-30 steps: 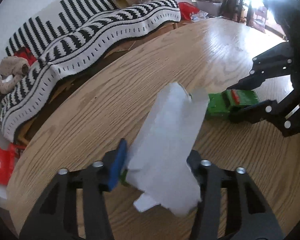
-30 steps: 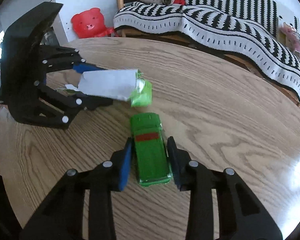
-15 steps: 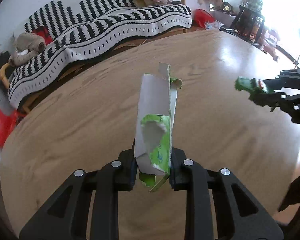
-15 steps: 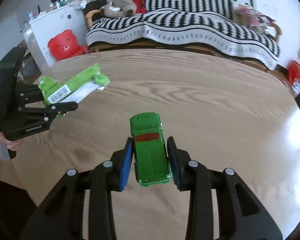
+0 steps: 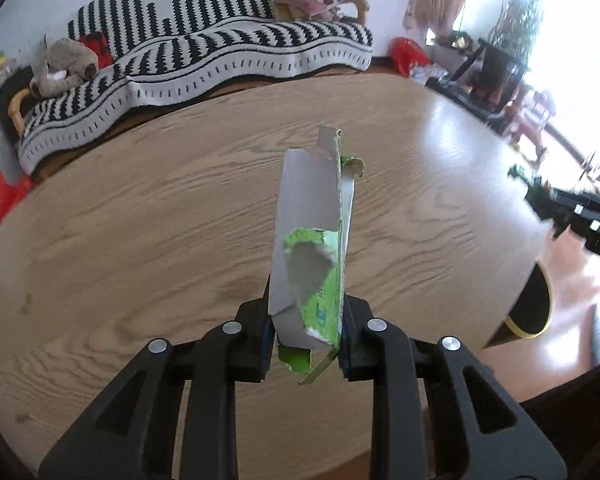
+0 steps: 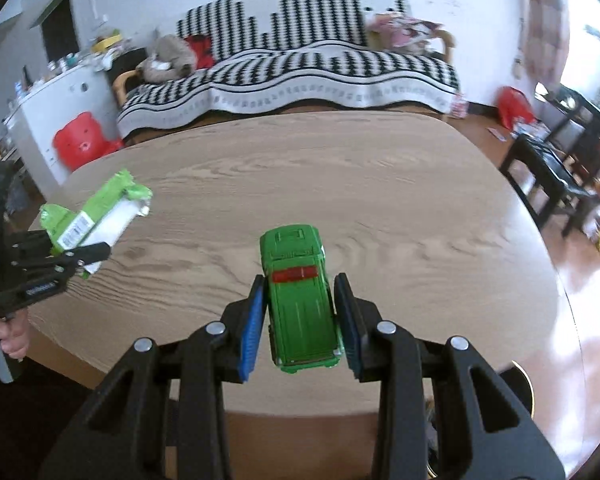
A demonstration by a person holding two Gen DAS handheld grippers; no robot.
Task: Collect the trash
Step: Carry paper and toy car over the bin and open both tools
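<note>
**A:** Two sets of tongs, both full. The left tongs (image 5: 305,334) are clamped on a torn carton (image 5: 314,240), the right tongs (image 6: 300,320) are squeezed around a green toy car (image 6: 300,300). Both things hang in the air over the wooden table (image 5: 140,240), not touching it.

**B:** What does the carton look like up close?

**A:** Flattened cardboard, plain grey-white on the inside face, bright green print on the outside. There's a ragged hole ripped in the lower part, with a green flap peeling around it and a frayed corner sticking out under the tongs. It stands nearly upright, top edge torn and bent. From the right camera the carton (image 6: 96,216) shows its green side with a white label and barcode, pointing up and right from the left tongs (image 6: 80,256).

**B:** And the car?

**A:** Green body, red strip across the roof, nose pointing away from the camera, blue pads pressed on both sides.

**B:** Background?

**A:** A sofa (image 5: 204,64) with a black-and-white striped cover behind the table, and a red bear-shaped stool (image 6: 82,142) off to the left.
</note>
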